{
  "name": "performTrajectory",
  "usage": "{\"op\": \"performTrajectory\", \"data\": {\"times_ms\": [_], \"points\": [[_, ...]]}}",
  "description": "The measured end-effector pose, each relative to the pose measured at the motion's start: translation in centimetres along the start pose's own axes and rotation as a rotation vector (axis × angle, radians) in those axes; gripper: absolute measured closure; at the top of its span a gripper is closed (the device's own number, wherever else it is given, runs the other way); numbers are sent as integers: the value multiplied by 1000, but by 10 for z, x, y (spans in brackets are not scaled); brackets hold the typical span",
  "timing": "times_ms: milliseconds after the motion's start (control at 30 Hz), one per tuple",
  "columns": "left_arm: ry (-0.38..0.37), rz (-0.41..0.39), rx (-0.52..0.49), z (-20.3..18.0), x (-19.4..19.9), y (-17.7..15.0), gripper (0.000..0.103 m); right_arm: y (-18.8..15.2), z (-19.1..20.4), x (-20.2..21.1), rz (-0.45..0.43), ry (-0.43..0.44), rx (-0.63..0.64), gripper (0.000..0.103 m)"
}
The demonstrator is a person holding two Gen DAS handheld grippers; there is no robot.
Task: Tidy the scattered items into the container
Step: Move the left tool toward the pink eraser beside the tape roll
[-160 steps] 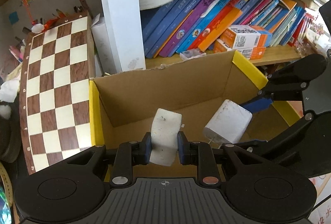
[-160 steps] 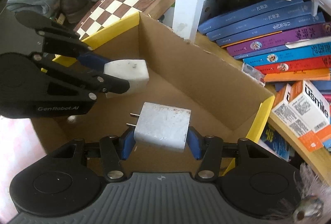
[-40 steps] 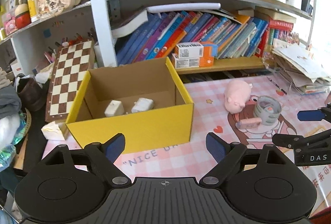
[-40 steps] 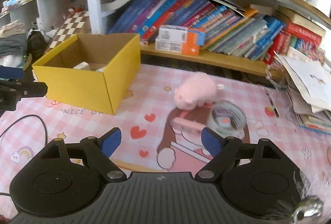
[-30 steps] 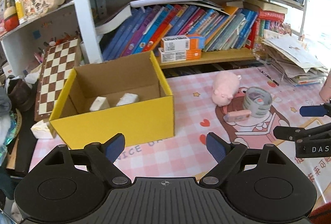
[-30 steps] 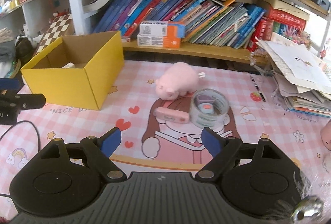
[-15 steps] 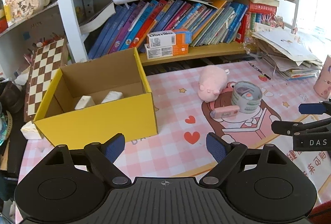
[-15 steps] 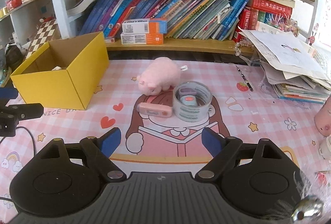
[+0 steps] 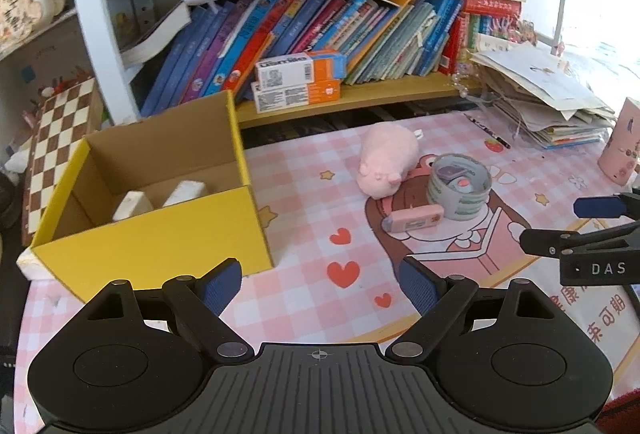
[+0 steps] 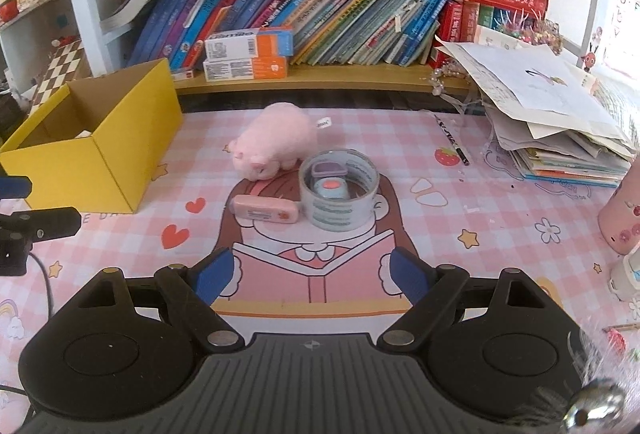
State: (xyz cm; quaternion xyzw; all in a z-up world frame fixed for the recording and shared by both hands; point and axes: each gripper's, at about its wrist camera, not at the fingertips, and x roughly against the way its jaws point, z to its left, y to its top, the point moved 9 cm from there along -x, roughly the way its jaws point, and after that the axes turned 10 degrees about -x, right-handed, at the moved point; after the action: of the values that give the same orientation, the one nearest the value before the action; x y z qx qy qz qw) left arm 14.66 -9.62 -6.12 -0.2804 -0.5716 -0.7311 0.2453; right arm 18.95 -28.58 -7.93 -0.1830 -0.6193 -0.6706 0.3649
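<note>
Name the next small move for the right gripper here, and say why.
Probably ease the right gripper forward and down toward the tape roll. Its jaws are open and empty, the roll lies straight ahead of them on the mat, and the yellow box holds only two white blocks so far.

Two chargers [image 9: 132,203], one plush pig [image 10: 276,145]

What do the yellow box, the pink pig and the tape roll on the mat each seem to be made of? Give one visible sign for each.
Yellow box: cardboard, matt yellow outside, bare brown inside.
Pink pig: plush fabric, soft fuzzy surface.
Tape roll: probably clear plastic tape, glossy with glints of light; core unclear.
</note>
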Motion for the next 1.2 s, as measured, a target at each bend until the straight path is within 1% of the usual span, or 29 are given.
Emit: {"op": "performTrajectory", "data": {"times_ms": [333,700,1000,1200], "points": [[-31,21,-61,-20,-26,8,15,5,-12,-22,21,-6,-24,18],[-72,40,-108,-35,-59,18,15,8,-25,-52,59,-17,-47,18],[-99,55,-124,-42,-85,24,15,12,-30,-75,82,-23,-40,18],[-117,56,-154,-51,-102,27,16,17,-33,-90,88,-32,-31,18]]}}
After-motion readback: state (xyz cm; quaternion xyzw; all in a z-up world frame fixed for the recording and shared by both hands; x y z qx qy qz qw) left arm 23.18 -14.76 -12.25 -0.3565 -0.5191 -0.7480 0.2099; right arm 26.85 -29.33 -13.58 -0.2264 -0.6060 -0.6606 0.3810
